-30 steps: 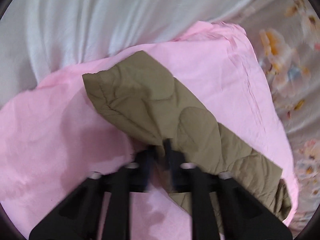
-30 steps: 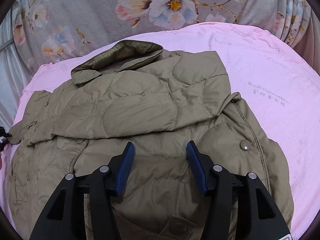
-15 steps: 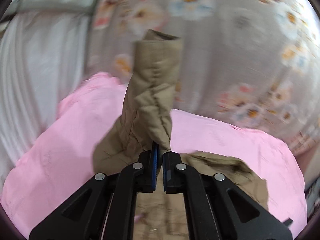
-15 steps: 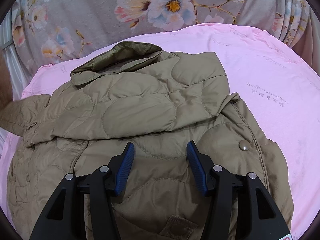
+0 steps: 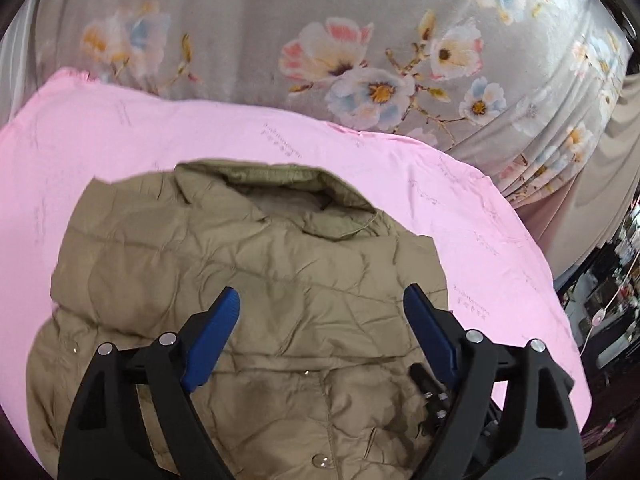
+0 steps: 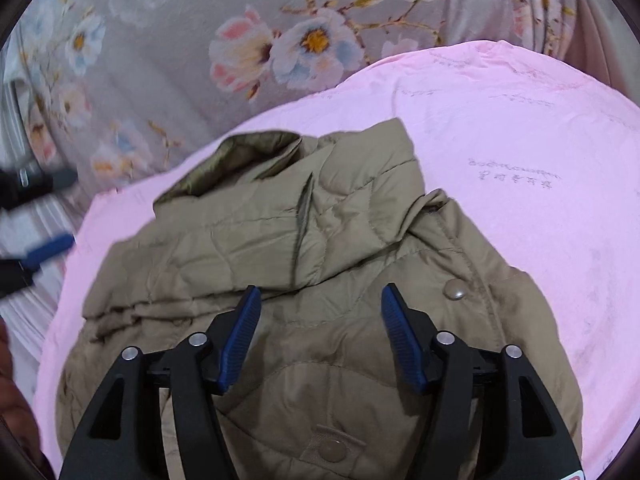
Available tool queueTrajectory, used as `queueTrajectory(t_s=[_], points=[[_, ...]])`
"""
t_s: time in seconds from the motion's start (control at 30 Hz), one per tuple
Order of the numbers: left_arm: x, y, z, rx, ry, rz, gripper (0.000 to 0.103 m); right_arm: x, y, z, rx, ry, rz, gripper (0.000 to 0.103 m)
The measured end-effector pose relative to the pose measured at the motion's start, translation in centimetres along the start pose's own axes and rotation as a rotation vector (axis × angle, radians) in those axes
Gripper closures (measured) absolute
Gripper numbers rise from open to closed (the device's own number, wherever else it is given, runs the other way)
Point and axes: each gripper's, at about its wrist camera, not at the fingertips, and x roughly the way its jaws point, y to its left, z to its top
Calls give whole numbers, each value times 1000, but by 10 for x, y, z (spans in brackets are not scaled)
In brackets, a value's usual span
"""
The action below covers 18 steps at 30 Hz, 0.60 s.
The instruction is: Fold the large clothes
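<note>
Now, I logged: left gripper [image 5: 322, 312] jaws just opened wide, nothing between | right gripper [image 6: 320, 312] jaws apart, just widened, empty | khaki jacket [image 5: 248, 276] lay on pink sheet [image 5: 120, 140]

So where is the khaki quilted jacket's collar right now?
In both wrist views the collar lies at the khaki quilted jacket's far end on the pink sheet, nearest the floral fabric.

One jacket [image 5: 256, 280], two claws [image 5: 320, 312]

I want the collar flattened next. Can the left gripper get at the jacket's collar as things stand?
Probably yes. The left gripper is open and empty above the jacket, and nothing lies between it and the collar further ahead.
</note>
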Motion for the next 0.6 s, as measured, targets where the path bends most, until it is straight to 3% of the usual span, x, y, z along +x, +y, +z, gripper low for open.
queueTrajectory(t_s=[0.13,0.3,0.47,0.6], points=[[-7,53,0,-133,14,32,19,-6,-13,7,75,-15,44,38],[-11,154,-2,-405,39,79,19,-3,-8,29,88,22,91,38],[-3,218,-15,-630,63,23,19,20,6,50,98,98,140,38],[6,232,-20,-691,69,-17,19,50,16,53,101,172,149,38]])
